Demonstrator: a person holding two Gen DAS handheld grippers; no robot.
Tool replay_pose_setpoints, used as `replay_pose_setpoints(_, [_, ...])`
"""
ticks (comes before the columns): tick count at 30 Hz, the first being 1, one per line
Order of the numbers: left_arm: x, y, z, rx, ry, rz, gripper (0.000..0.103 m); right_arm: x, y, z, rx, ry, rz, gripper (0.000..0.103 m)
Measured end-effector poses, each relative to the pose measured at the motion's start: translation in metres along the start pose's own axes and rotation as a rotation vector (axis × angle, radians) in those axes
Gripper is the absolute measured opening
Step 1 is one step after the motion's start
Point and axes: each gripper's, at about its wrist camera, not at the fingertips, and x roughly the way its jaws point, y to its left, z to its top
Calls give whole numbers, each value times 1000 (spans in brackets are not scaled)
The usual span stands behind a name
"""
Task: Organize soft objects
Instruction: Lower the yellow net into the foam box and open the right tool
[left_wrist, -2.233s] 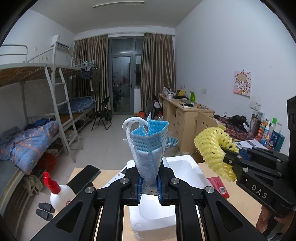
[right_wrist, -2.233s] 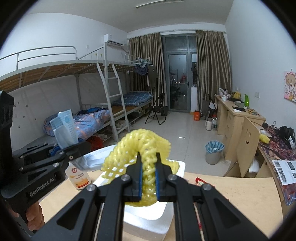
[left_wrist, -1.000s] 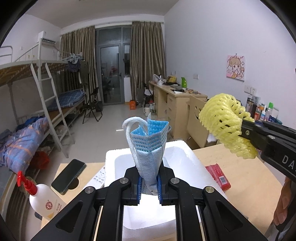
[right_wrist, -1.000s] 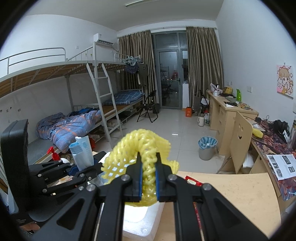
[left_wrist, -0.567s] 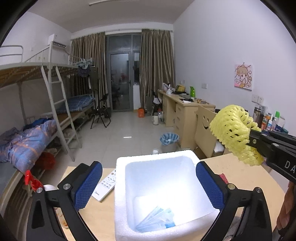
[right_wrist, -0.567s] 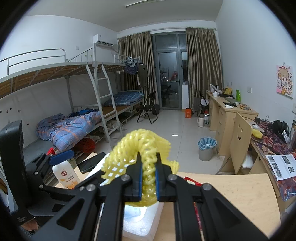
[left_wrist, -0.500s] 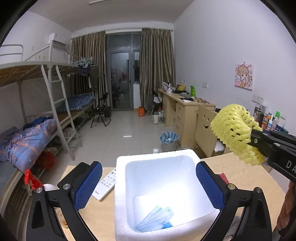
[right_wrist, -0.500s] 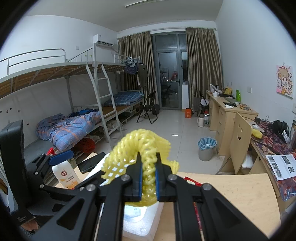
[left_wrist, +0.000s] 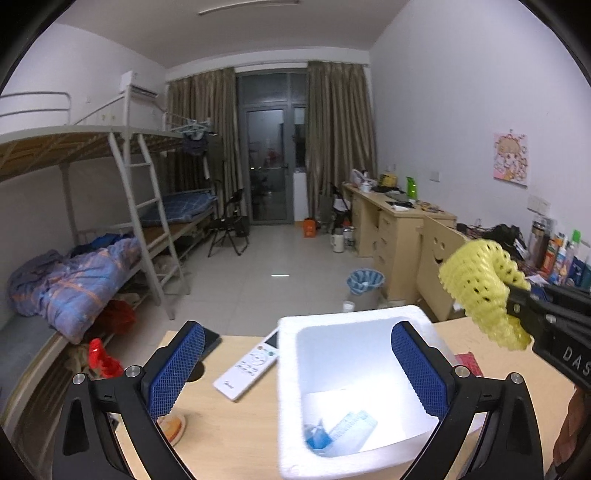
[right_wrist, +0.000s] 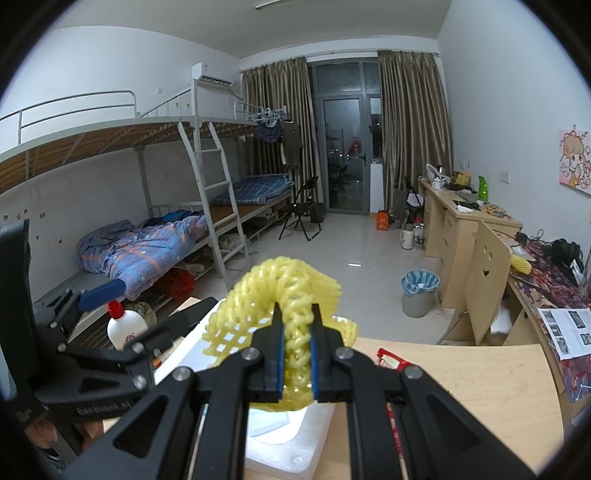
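Note:
A white foam box (left_wrist: 354, 320) stands on the wooden table, and a blue face mask (left_wrist: 340, 434) lies on its floor. My left gripper (left_wrist: 299, 367) hangs wide open above the box's left side, nothing between its blue pads. My right gripper (right_wrist: 297, 360) is shut on a yellow foam net sleeve (right_wrist: 284, 295), held in the air over the box (right_wrist: 295, 446). From the left wrist view the net (left_wrist: 480, 291) and the right gripper show at the right, above the box's right edge.
A white remote (left_wrist: 245, 371) and a dark phone (left_wrist: 210, 341) lie left of the box. A white bottle with a red cap (right_wrist: 123, 325) stands at the table's left end. A red packet (right_wrist: 391, 360) lies right of the box. Bunk beds, desks and a bin lie beyond.
My left gripper opened and let go of the blue mask, which fell into the foam box. It then shifted a little to the left. The right gripper with the net stayed still.

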Motion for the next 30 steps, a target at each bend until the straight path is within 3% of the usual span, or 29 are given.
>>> replay_pose_setpoints(17, [-4, 46, 7, -83, 6, 164, 101, 33, 19, -16, -21, 76, 75, 13])
replay_pose_setpoints(25, [-2, 54, 9, -104, 15, 159, 101, 32, 21, -19, -20, 88, 72, 15])
replay_pose_setpoints(27, [-1, 54, 10, -96, 16, 153, 101, 30, 22, -18, -25, 88, 73, 28])
replay_pose_setpoints(29, [-1, 55, 10, -96, 14, 152, 101, 27, 22, -18, -21, 78, 70, 66])
replay_pose_setpoints(30, [-1, 57, 11, -98, 12, 151, 101, 27, 22, -17, -15, 67, 58, 75])
